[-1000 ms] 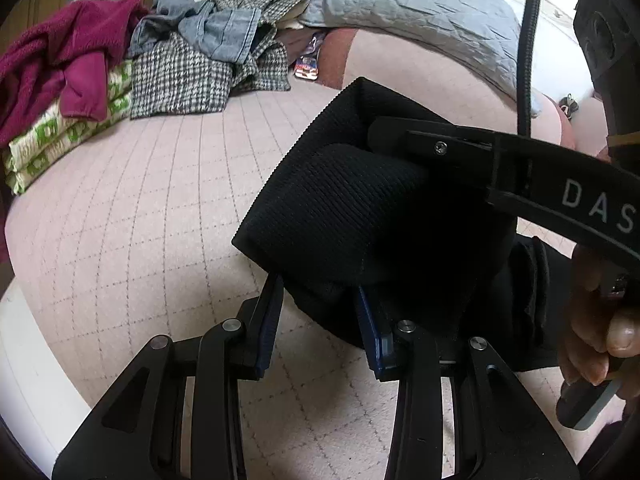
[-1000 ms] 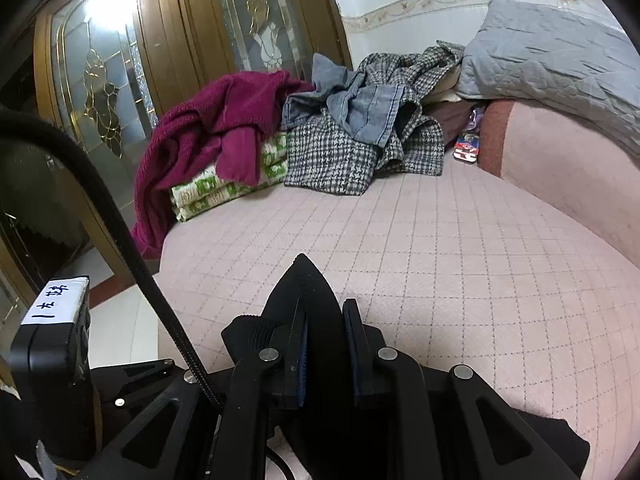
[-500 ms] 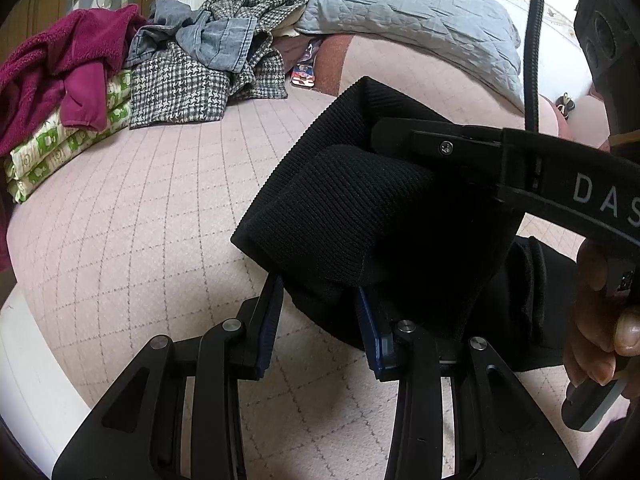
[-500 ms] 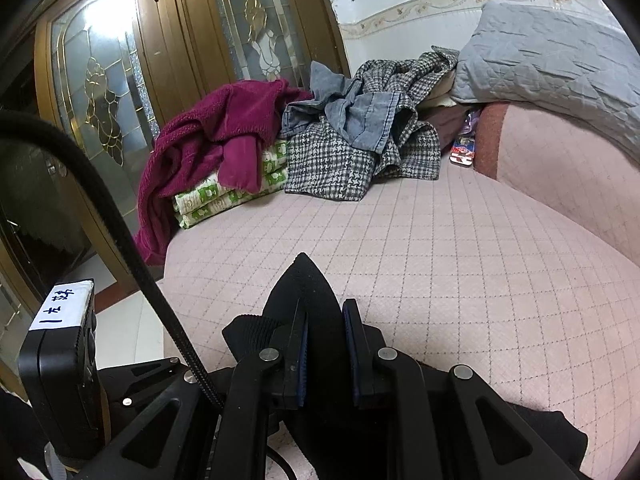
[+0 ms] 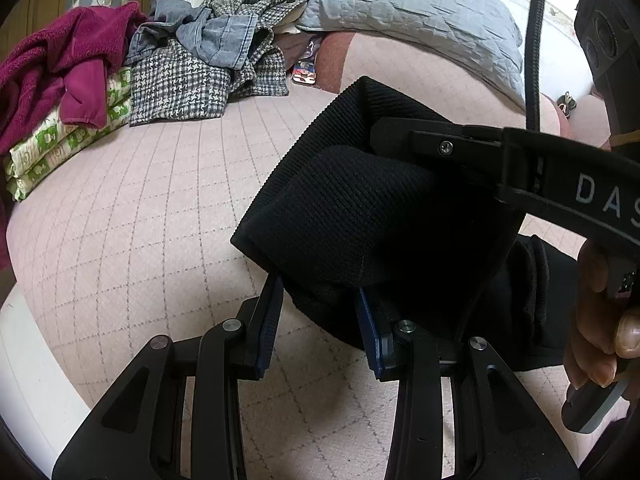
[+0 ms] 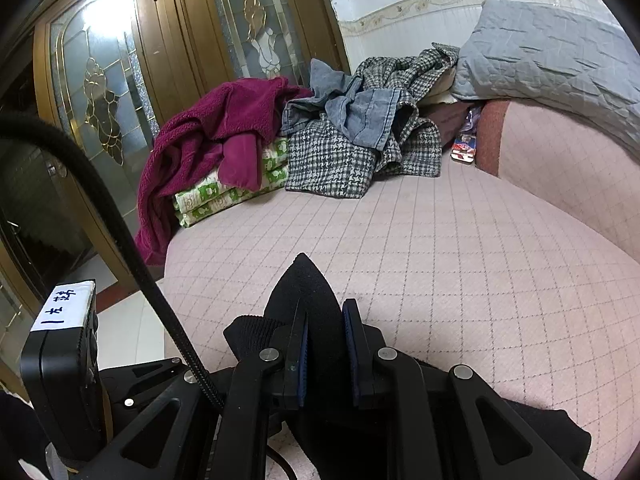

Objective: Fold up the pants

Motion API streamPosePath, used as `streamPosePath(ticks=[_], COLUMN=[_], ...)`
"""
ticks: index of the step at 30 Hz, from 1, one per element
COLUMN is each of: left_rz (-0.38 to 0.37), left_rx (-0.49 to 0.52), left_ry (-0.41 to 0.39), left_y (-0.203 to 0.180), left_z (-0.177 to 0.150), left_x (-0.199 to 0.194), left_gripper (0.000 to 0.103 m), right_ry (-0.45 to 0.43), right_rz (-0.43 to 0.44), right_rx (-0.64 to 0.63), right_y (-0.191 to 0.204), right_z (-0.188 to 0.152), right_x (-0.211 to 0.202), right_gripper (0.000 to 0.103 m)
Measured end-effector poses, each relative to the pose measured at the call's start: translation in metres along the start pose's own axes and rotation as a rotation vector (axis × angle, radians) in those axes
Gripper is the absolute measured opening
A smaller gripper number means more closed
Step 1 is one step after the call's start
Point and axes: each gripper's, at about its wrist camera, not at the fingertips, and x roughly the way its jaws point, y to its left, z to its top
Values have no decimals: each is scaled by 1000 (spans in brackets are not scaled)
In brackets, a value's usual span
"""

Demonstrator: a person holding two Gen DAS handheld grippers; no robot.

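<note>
The black ribbed pants point(image 5: 360, 208) are bunched above the pink quilted bed. My left gripper point(image 5: 318, 300) is open, its jaws standing on either side of a hanging fold of the pants without pinching it. My right gripper point(image 6: 324, 320) is shut on a peak of the black pants point(image 6: 304, 284) and holds it up; in the left wrist view its fingers point(image 5: 440, 146) come in from the right, clamped on the upper fold. The lower part of the pants is hidden behind the grippers.
A heap of clothes lies at the bed's far end: a maroon towel point(image 6: 216, 128), a houndstooth coat point(image 6: 340, 156), a denim garment point(image 6: 360, 112), a green patterned blanket point(image 6: 224, 192). A grey quilted pillow point(image 6: 552, 52) lies at the back right. Wooden glass doors point(image 6: 120, 80) stand left.
Both grippers have drifted slightly nearer the clothes pile with the pants. The grips have not changed.
</note>
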Motion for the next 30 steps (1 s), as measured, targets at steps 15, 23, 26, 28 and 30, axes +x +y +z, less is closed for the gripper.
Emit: streamPosePath(ticks=[15,23,26,28,30], left_rz=[-1,-1,-6,-29,-66], left_rx=[1,6,12,7,6], left_ry=[1,-5,-16,-29,-51], left_y=[1,1,-1,-2,-7], left_z=[1,2,3,8,13], left_x=[0,0,-3,-8,-16], left_gripper=[36,36,36,36,36], right_ry=[2,-4,-13,-29,-61], right_rz=[-1,-8,-15,-20,-20], right_rx=[0,5,5,9,27], right_y=[-2,-1,0,-1,-7], right_z=[0,0,1,3,7], right_x=[0,-1,-4,-12,-28], right_gripper=[15,15,15,15,15])
